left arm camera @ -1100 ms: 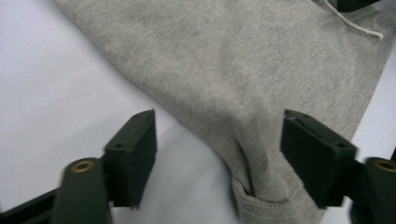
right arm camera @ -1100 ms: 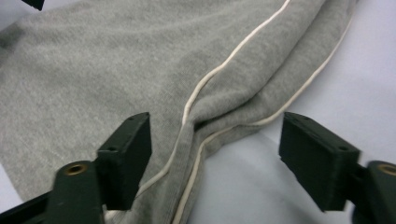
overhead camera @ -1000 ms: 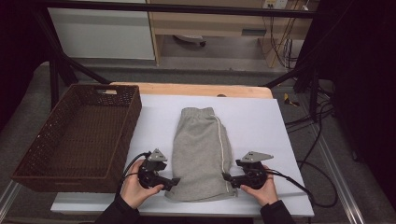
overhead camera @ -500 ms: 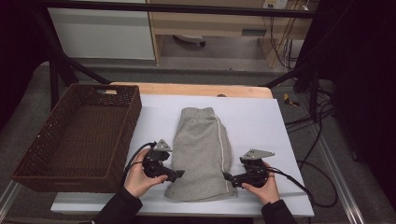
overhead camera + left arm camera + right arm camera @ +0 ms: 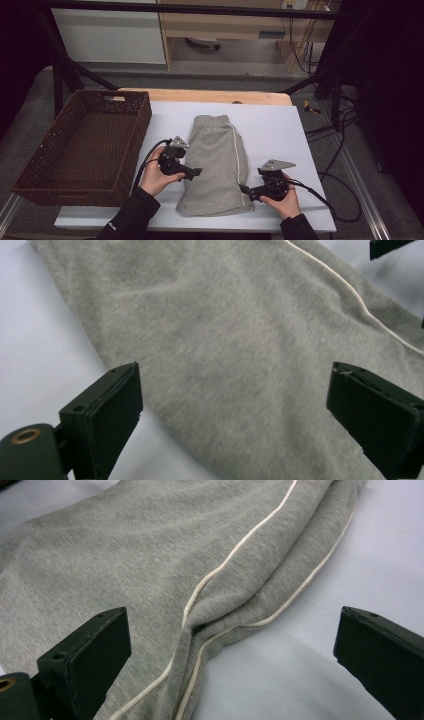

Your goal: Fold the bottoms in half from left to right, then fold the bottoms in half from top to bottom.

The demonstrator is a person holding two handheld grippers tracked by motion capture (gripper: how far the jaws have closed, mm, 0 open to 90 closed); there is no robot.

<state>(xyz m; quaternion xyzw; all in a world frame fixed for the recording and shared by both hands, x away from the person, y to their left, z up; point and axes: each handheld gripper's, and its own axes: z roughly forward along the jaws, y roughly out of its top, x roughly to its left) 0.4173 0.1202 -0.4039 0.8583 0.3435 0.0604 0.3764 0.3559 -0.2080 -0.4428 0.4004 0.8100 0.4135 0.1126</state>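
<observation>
One pair of grey shorts [image 5: 217,165] lies folded flat on the white table top [image 5: 280,130], one brown wicker basket [image 5: 82,145] stands beside it, and two hand-held grippers work at the cloth.

The left gripper [image 5: 196,172] has its jaws spread wide; they have just been opening, and nothing is pinched between them. In the left gripper view the grey fabric [image 5: 235,345] lies under and beyond the gap, with the pads clear of it.

The right gripper [image 5: 244,190] is spread wide too, its jaws also having just been opening. In the right gripper view the shorts' folded side edge, with its cream piping [image 5: 235,555], runs between the jaws and away ahead, but the pads do not press on it.

The shorts lie between the two grippers, their near hem closest to the right one. Their long axis runs away from the person, waistband at the far end, leg hems at the near end. The basket sits on the left gripper's outer side, well apart from the cloth.
</observation>
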